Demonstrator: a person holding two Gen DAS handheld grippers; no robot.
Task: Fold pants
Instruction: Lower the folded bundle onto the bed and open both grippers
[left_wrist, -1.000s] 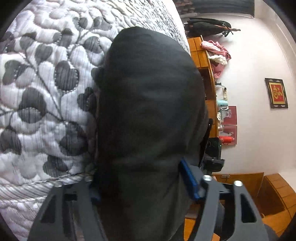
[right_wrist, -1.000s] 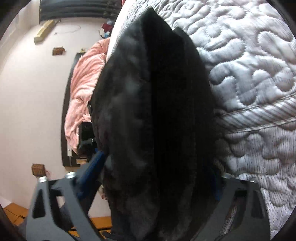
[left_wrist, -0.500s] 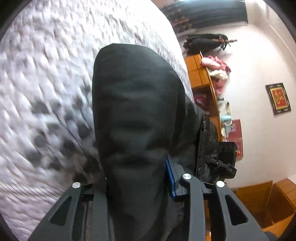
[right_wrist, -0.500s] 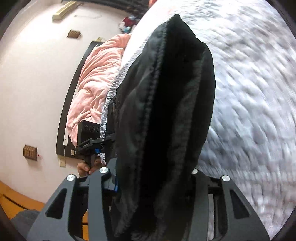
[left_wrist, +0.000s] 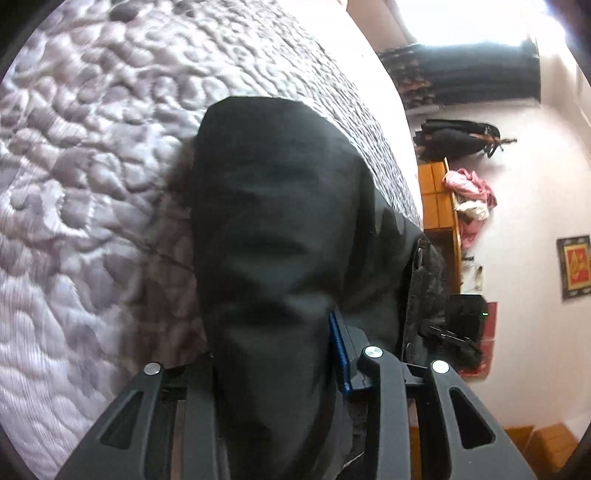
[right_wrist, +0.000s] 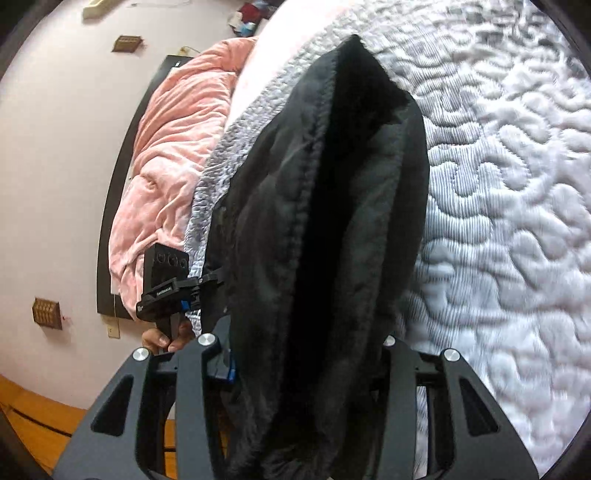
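Fingers of the left gripper (left_wrist: 273, 354) closed on a bunched fold of the black pants (left_wrist: 280, 236), the cloth filling the gap between them and rising ahead of the tips. Fingers of the right gripper (right_wrist: 306, 365) likewise clamped on the pants (right_wrist: 325, 229), where a fleecy inner lining shows along a deep central crease. Beyond and beside both sets of fingers lies the quilted white bedspread (left_wrist: 92, 184); the garment appears lifted clear of it, though contact at its far end cannot be judged. Outward to the left of the right fingers, the left gripper's body (right_wrist: 166, 284) and the holding hand (right_wrist: 162, 338); farther off, a pink blanket (right_wrist: 173, 147).
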